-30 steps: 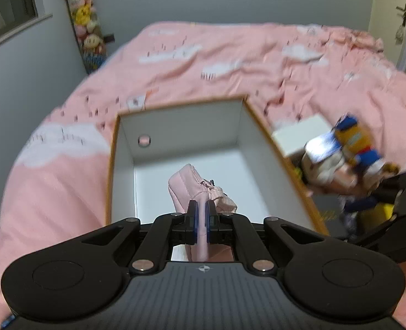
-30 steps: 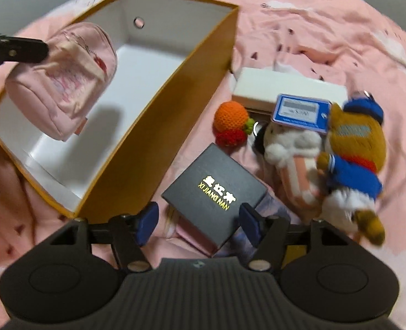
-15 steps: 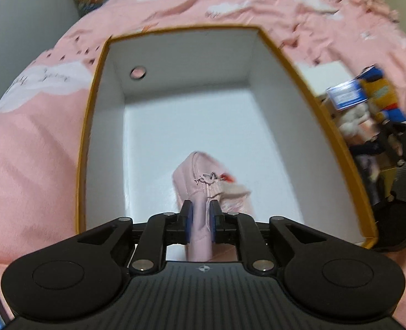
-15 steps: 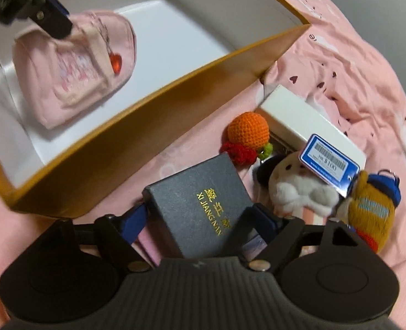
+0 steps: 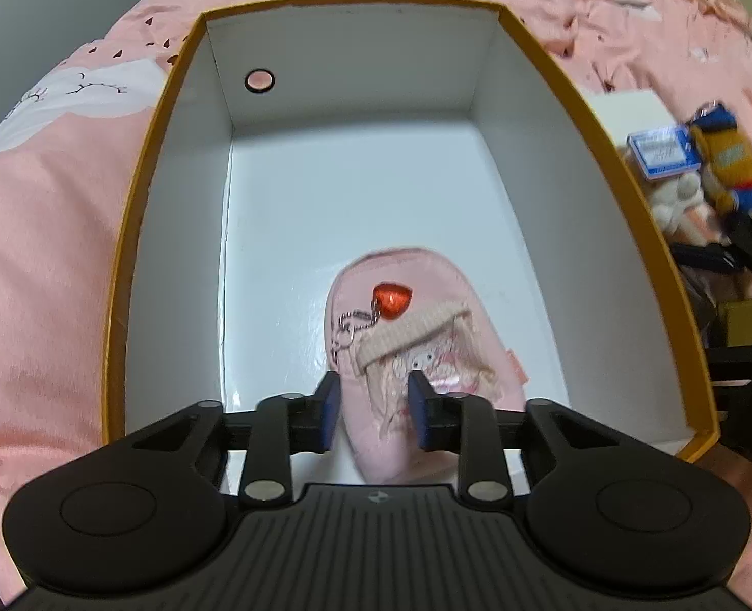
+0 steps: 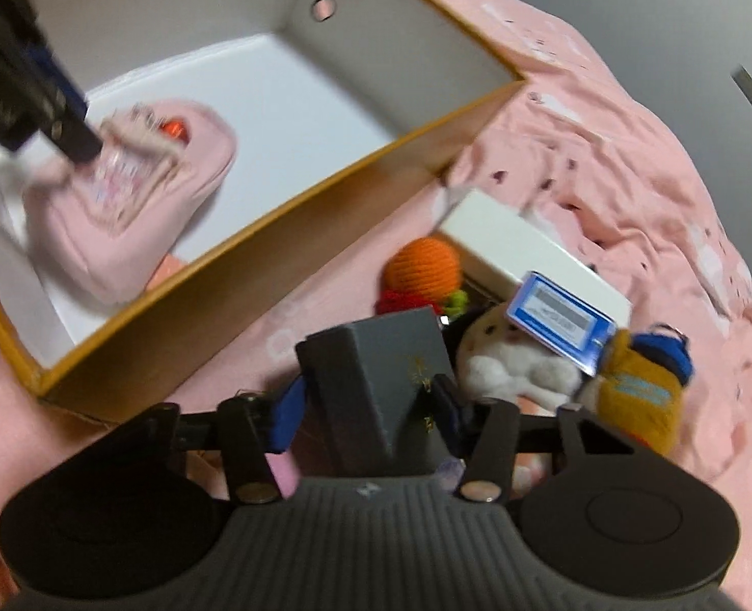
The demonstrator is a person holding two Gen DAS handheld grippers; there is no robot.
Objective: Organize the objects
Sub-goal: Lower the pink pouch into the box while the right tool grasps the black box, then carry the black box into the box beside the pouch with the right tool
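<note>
A small pink backpack (image 5: 417, 351) with a red heart charm lies on the white floor of the orange-rimmed box (image 5: 136, 214). My left gripper (image 5: 373, 417) is open, its blue pads either side of the backpack's near end. The backpack also shows in the right wrist view (image 6: 136, 193), inside the box (image 6: 253, 275). My right gripper (image 6: 368, 415) is shut on a dark grey gift box (image 6: 381, 387) with gold lettering and holds it tilted beside the orange box.
On the pink bed sheet (image 6: 605, 153) right of the box lie a white box (image 6: 524, 249), an orange crochet ball (image 6: 427, 267), a white plush (image 6: 508, 366) with a blue price tag (image 6: 559, 315), and a yellow-and-blue plush (image 6: 641, 392).
My left gripper lowered the pink backpack into the box and opened, letting go of it. My right gripper closed on the dark grey gift box and tilted it up.
</note>
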